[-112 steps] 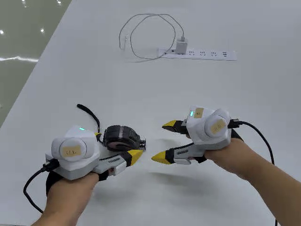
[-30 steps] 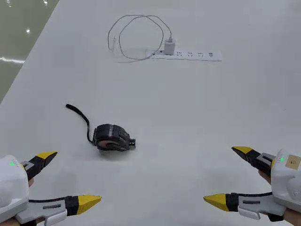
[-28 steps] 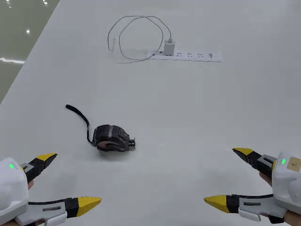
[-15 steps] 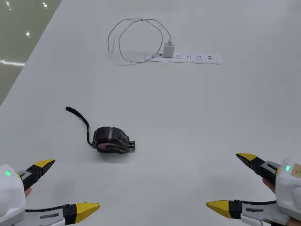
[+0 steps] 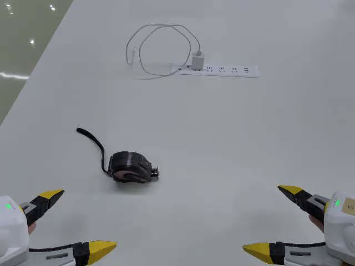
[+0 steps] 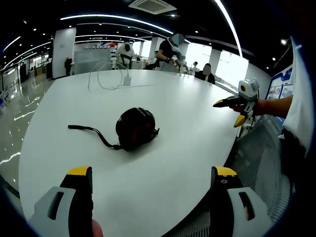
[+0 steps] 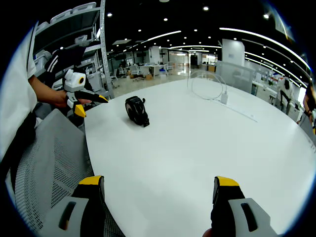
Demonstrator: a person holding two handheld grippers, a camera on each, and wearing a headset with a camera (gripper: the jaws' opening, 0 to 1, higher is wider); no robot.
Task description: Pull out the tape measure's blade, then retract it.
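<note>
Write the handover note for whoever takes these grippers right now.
Left gripper: open, empty, at the near table edge.
Right gripper: open, empty, same edge.
Tape measure: on the table ahead of the left gripper, untouched, blade in, strap trailing away.
Done: cannot tell whether the blade was already pulled.
Left: if not, hold the case with one gripper, pull the blade out with the other, let it retract.
</note>
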